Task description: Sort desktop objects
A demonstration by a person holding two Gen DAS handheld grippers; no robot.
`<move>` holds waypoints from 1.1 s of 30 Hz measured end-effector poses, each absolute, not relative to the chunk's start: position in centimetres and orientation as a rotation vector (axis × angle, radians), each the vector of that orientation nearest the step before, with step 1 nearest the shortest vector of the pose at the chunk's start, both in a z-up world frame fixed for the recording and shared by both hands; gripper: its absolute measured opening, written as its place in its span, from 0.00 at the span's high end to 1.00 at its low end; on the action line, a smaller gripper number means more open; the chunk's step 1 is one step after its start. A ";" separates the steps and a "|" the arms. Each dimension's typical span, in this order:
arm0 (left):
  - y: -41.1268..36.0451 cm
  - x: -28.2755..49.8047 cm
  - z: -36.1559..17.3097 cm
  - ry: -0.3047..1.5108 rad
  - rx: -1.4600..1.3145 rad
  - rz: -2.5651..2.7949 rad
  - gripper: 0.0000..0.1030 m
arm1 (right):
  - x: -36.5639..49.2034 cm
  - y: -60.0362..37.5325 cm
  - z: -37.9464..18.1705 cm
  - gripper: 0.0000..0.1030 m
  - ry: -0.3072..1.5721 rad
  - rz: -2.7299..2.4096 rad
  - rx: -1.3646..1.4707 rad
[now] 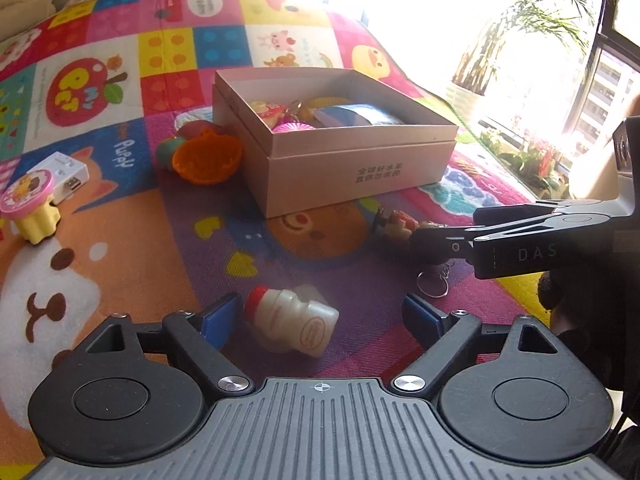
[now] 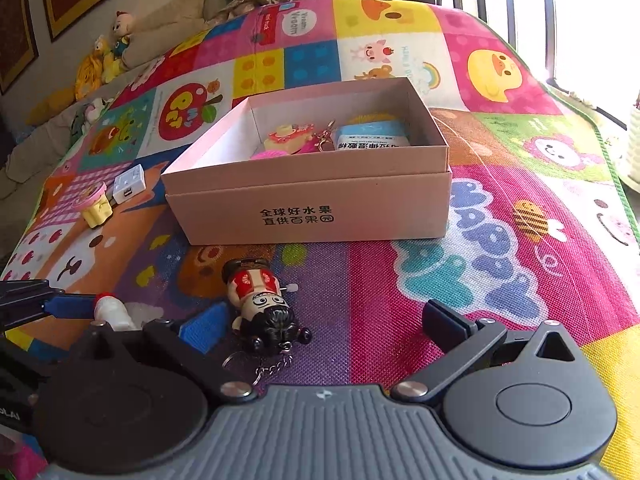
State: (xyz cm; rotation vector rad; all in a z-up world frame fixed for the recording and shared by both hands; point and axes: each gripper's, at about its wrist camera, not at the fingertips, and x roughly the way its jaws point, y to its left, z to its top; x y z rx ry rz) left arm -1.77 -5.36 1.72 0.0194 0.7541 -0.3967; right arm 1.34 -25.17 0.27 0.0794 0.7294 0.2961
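Observation:
A small white bottle [image 1: 292,322] with a red cap lies on its side on the colourful mat, between the blue pads of my left gripper [image 1: 320,316]. The jaws are open and the right pad is well clear of the bottle. A doll keychain [image 2: 262,304] with black hair and a red top lies on the mat between the fingers of my open right gripper [image 2: 324,328], close to the left pad. In the left wrist view the right gripper [image 1: 480,228] reaches in from the right at the doll [image 1: 396,224]. Behind both stands an open cardboard box [image 2: 308,208] that holds small toys and a packet.
Left of the box [image 1: 352,160] lie an orange mould toy [image 1: 208,156], a white adapter [image 1: 68,172] and a pink-topped yellow toy [image 1: 30,204]. Plush toys [image 2: 100,64] sit on a sofa beyond the mat. A potted plant [image 1: 500,52] stands by the bright window.

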 end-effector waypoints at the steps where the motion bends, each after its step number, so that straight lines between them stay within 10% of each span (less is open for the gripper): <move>1: -5.6 -1.9 1.7 0.747 0.037 -0.403 0.14 | 1.3 -25.2 0.3 0.00 0.723 0.289 0.083; 9: -5.0 -2.5 1.8 0.715 0.083 -0.373 0.49 | -0.3 -24.6 0.9 0.00 0.637 0.325 0.032; 13: -4.8 -2.8 2.1 0.713 0.116 -0.372 0.49 | -1.6 -22.8 1.5 0.04 0.593 0.396 -0.101; 17: -4.5 -4.1 2.3 0.702 0.147 -0.376 0.49 | -1.0 -20.8 1.2 0.36 0.674 0.464 -0.182; 22: -3.5 -5.2 2.3 0.708 0.133 -0.366 0.49 | 0.1 -19.3 0.8 0.39 0.668 0.426 -0.249; 26: -3.1 -5.1 1.9 0.721 0.132 -0.345 0.49 | 1.1 -19.3 1.3 0.68 0.733 0.458 -0.210; 33: -3.3 -5.0 6.3 0.603 0.164 -0.338 0.49 | -1.3 -22.4 6.9 0.69 0.617 0.419 -0.209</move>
